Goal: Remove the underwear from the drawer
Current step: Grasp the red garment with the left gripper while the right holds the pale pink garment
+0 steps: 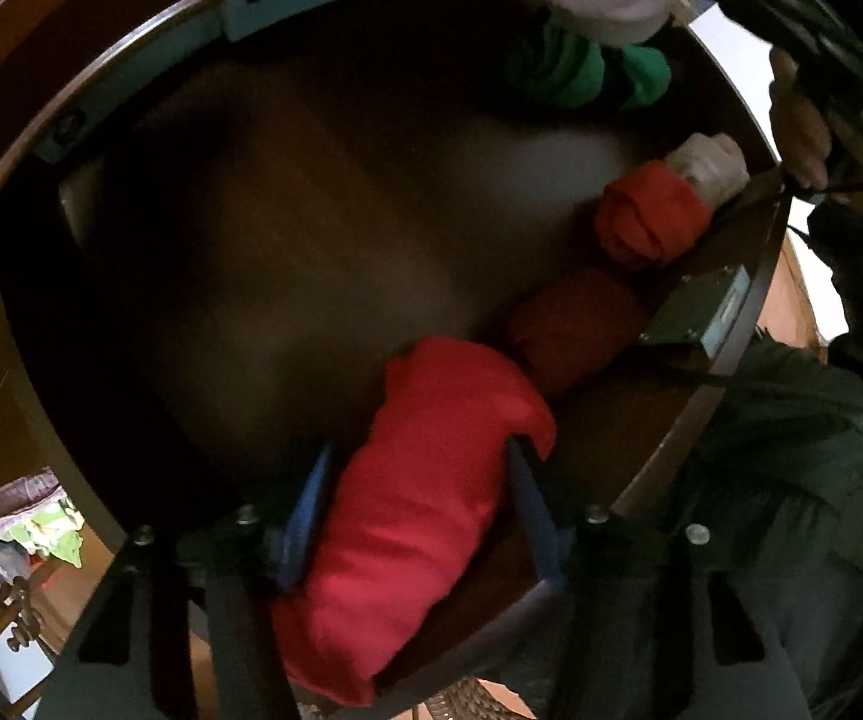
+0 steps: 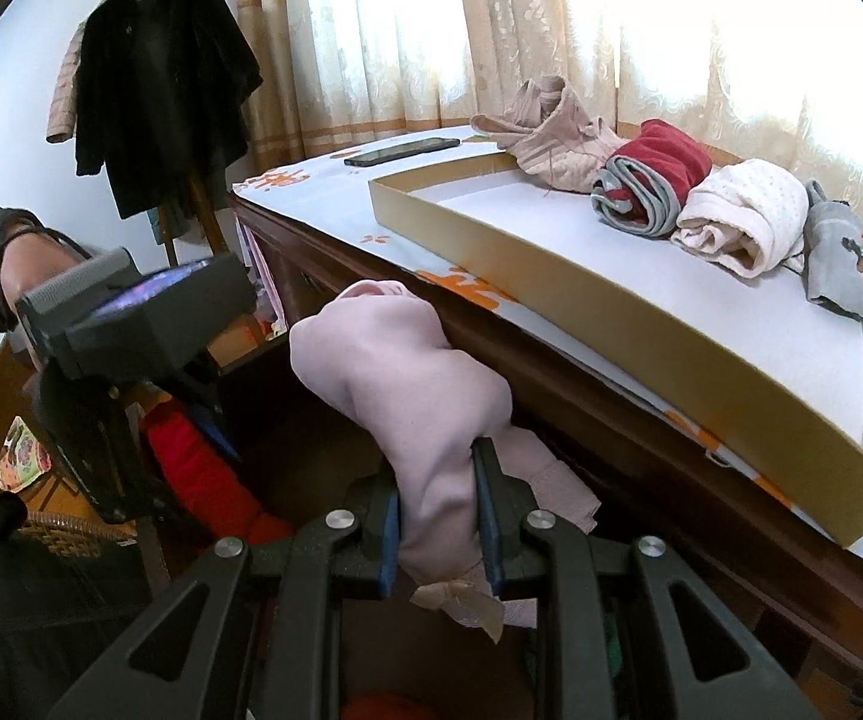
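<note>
I'm reaching down into the open wooden drawer (image 1: 131, 138), where the red rolled underwear (image 1: 419, 480) is lying near the front wall, the biggest bundle here. My left fingers (image 1: 419, 516) are straddling its middle, one blue pad on each side, apparently not squeezing yet. It's looking soft, light and squashy, so I'm judging the thick middle of the roll the best hold; an end might unroll. Its cloth is plain, bright red and loosely creased. My right fingers (image 2: 437, 522) are clenched on a pale pink underwear roll (image 2: 407, 384), holding it up beside the dresser's surface (image 2: 323, 198). Smaller red and green rolls are waiting farther back.
</note>
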`<state>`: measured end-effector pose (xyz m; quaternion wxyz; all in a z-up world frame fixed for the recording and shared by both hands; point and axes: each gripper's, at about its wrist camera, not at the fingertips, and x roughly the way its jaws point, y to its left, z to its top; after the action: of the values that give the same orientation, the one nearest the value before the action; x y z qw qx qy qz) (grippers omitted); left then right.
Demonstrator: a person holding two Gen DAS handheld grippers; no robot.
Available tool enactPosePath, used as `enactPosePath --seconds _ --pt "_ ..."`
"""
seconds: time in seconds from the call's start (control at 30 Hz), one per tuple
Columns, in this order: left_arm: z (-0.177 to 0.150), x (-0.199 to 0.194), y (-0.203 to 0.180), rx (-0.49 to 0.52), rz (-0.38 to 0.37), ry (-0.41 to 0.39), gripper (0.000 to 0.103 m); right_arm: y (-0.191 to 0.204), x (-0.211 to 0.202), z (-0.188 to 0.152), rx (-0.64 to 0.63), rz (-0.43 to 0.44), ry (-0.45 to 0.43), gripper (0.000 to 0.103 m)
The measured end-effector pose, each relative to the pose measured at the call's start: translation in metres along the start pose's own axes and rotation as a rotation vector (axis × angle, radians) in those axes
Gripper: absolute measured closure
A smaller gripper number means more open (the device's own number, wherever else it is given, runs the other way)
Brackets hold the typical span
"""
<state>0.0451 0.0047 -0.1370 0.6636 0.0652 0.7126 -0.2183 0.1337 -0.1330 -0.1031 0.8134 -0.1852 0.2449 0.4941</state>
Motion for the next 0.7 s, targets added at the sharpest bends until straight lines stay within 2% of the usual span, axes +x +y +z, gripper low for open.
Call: enactPosePath --seconds 0.27,0.4,0.6,0.7 --pt "-0.013 -0.012 -0.012 0.051 0.073 -0.074 0.066 0.002 -0.007 -0.002 0.010 -0.009 -0.015 0.079" --pt "-0.024 -0.021 -0.014 0.046 0.083 -0.142 0.072 0.002 -0.011 -0.004 0.017 -0.012 -0.026 0.079" --pt "-0.039 -0.038 -0.012 0.031 0.098 -0.237 0.075 0.001 -0.014 -0.005 0.034 -0.018 -0.036 0.079" --pt "-0.033 -0.042 -0.012 0.011 0.086 -0.301 0.075 0.002 -0.016 -0.006 0.045 -0.022 -0.046 0.079"
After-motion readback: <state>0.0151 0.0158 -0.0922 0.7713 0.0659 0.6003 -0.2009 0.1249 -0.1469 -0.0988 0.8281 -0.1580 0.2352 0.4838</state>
